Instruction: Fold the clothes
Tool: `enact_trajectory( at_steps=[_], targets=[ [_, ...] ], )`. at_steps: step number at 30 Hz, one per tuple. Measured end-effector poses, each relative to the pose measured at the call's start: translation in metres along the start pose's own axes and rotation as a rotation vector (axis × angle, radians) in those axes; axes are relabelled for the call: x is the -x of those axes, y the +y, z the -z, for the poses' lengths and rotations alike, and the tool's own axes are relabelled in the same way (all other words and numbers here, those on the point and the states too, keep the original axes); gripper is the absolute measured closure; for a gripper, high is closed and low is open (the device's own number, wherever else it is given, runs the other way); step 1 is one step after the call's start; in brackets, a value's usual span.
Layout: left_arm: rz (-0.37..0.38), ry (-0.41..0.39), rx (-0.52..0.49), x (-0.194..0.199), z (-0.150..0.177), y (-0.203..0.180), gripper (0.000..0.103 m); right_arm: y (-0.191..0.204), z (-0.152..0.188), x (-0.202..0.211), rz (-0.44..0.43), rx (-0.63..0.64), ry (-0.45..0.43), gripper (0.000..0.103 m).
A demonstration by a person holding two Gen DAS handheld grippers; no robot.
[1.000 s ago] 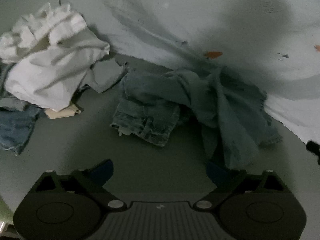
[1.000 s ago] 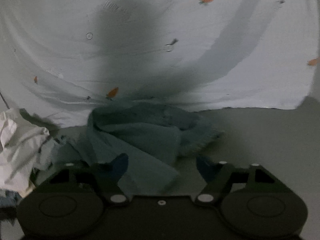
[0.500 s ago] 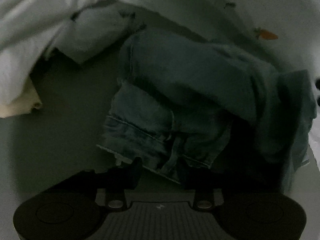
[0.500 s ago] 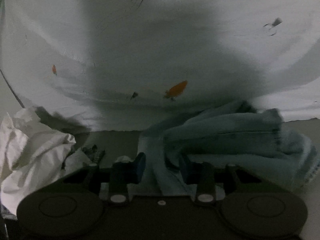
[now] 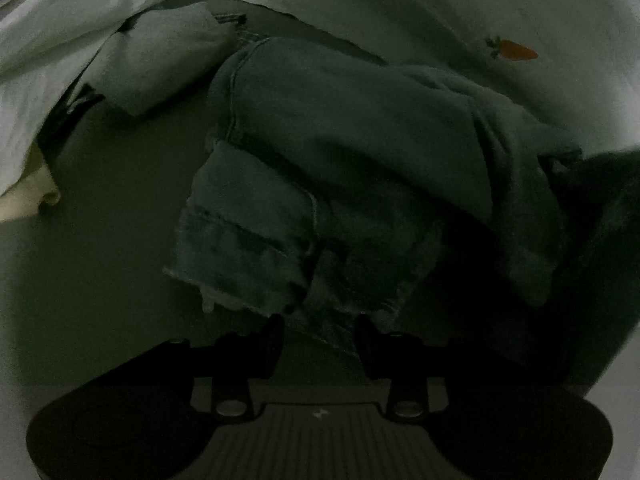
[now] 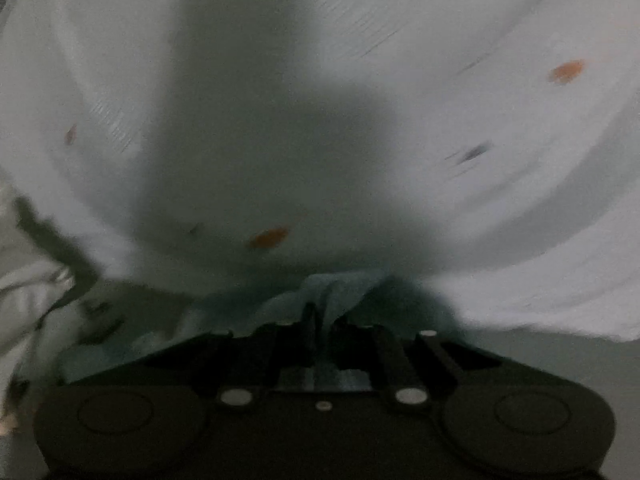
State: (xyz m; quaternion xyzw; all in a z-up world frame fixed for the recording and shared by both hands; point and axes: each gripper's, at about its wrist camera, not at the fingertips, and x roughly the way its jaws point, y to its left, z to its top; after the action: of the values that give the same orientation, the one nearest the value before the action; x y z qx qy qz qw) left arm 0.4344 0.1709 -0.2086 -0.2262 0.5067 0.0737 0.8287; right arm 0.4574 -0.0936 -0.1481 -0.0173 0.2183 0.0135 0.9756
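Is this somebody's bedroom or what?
Probably a bedroom or laundry spot at home. A pale sheet with little carrots is spread behind, crumpled white clothes sit in a heap, and denim jeans lie waiting to be folded.

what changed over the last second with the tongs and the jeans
Both tongs came in from open and apart. The right tongs have shut on a fold of the jeans. The left tongs have narrowed around the jeans' hem, with a gap still showing. The white clothes and the carrot-print sheet lie as before.
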Motion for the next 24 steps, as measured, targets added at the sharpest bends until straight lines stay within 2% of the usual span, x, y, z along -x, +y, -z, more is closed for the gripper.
enact_trajectory(
  at_steps=[3,6,10,12,15,17,19,21,24],
  targets=[
    [-0.011,-0.039,0.013,0.013,0.016,-0.008,0.062,-0.064,-0.003,0.04,0.141,-0.034,-0.061,0.1],
    [-0.02,-0.065,0.024,0.024,0.028,-0.015,0.062,-0.139,0.001,0.08,0.253,-0.148,-0.093,0.1],
    [-0.03,-0.09,0.032,0.035,0.04,-0.023,0.062,-0.236,0.019,0.143,0.458,-0.292,-0.143,0.1],
    [-0.04,-0.096,0.045,0.037,0.046,-0.025,0.062,-0.264,0.034,0.152,0.497,-0.341,-0.091,0.097],
    [-0.06,-0.092,0.074,0.036,0.05,-0.024,0.062,-0.298,0.084,0.131,0.511,-0.434,0.15,0.095],
    [-0.06,-0.086,0.103,0.033,0.05,-0.019,0.062,-0.308,0.117,0.115,0.466,-0.537,0.267,0.095],
    [-0.057,-0.082,0.135,0.031,0.051,-0.014,0.058,-0.314,0.138,0.106,0.433,-0.646,0.336,0.09],
    [-0.061,-0.082,0.167,0.028,0.051,-0.008,0.051,-0.32,0.158,0.097,0.399,-0.759,0.407,0.07],
    [-0.056,-0.087,0.194,0.021,0.05,0.0,0.045,-0.318,0.167,0.09,0.399,-0.84,0.436,0.063]
  ],
)
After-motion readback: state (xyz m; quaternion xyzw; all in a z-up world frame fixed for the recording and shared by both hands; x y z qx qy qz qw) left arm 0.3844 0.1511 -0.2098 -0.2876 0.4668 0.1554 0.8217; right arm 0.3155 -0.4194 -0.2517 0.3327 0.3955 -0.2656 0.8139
